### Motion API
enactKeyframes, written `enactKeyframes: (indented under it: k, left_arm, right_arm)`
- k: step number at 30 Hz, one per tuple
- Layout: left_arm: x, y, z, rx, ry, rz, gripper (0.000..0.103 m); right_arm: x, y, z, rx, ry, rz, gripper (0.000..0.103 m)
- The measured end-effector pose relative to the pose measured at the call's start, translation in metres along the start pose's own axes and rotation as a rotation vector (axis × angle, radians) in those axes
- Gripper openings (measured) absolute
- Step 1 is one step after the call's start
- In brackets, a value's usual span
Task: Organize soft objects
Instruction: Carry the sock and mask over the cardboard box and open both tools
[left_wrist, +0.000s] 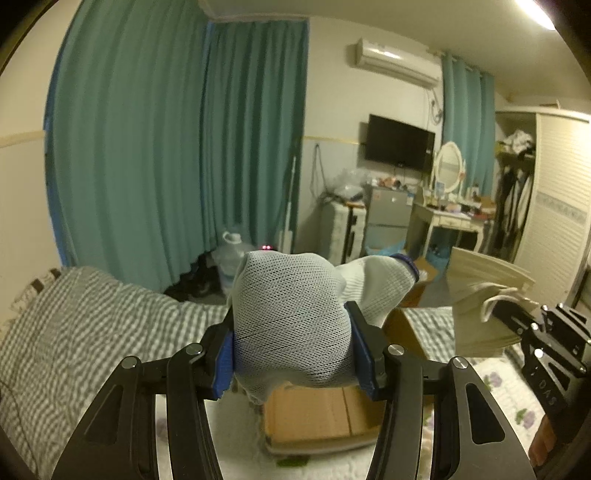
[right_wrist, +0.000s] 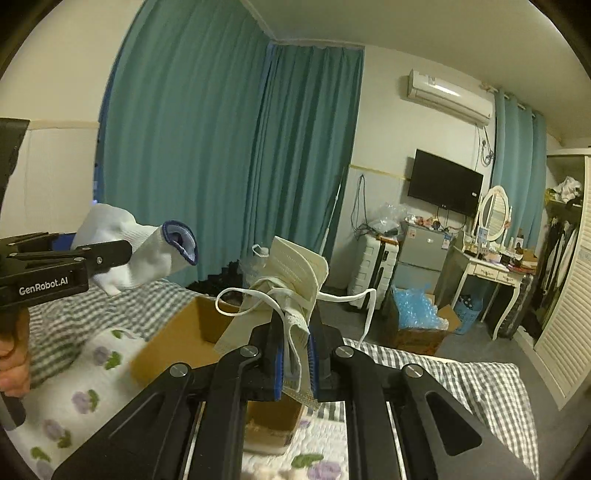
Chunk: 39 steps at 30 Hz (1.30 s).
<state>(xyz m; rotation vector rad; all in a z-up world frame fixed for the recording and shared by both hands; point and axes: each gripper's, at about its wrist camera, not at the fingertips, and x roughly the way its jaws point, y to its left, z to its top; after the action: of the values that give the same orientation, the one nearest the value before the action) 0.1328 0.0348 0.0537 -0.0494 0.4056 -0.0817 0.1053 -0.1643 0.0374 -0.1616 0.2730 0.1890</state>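
Observation:
My left gripper (left_wrist: 291, 354) is shut on a bunched white knit glove (left_wrist: 291, 317) with a blue cuff, held above an open cardboard box (left_wrist: 314, 417) on the bed. The glove also shows in the right wrist view (right_wrist: 147, 251), clamped in the left gripper (right_wrist: 110, 258) at left. My right gripper (right_wrist: 295, 362) is shut on a cream face mask (right_wrist: 291, 273) with white ear loops, held above the same box (right_wrist: 181, 339). In the left wrist view the mask (left_wrist: 480, 299) and right gripper (left_wrist: 509, 314) are at right.
The box stands on a bed with a floral sheet (right_wrist: 77, 402) and a grey checked quilt (left_wrist: 81, 325). Teal curtains (left_wrist: 177, 147) hang behind. A suitcase (right_wrist: 373, 269), small fridge (right_wrist: 424, 254), dressing table (right_wrist: 491, 273), wardrobe (right_wrist: 569, 295) and a floor box of blue wrap (right_wrist: 417, 317) stand beyond.

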Motion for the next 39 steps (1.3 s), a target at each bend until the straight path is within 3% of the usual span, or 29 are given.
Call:
enactKeyframes:
  k: [10, 17, 25, 28, 31, 33, 36, 39]
  left_arm:
    - [0.075, -0.015, -0.028, 0.014, 0.127, 0.031, 0.052]
    - [0.121, -0.026, -0.060, 0.049, 0.287, 0.046, 0.052]
    - [0.140, -0.039, -0.079, 0.106, 0.369, 0.073, 0.055]
    - [0.145, -0.045, -0.084, 0.130, 0.394, 0.088, 0.058]
    - [0.145, -0.045, -0.081, 0.119, 0.397, 0.083, 0.060]
    - [0.142, -0.044, -0.079, 0.105, 0.399, 0.076, 0.060]
    - [0.136, -0.041, -0.076, 0.073, 0.392, 0.063, 0.063]
    - [0.127, -0.035, -0.068, 0.018, 0.367, 0.015, 0.064]
  right_arm:
    - [0.085, 0.001, -0.021, -0.002, 0.113, 0.047, 0.010]
    - [0.127, 0.023, -0.051, -0.053, 0.245, 0.088, 0.010]
    - [0.155, 0.031, -0.078, -0.087, 0.388, 0.098, 0.010]
    - [0.156, 0.034, -0.082, -0.107, 0.397, 0.086, 0.010]
    - [0.155, 0.034, -0.086, -0.101, 0.401, 0.078, 0.023]
    - [0.151, 0.032, -0.086, -0.097, 0.391, 0.072, 0.039]
    - [0.143, 0.028, -0.085, -0.084, 0.369, 0.064, 0.049]
    - [0.129, 0.021, -0.080, -0.053, 0.340, 0.057, 0.054]
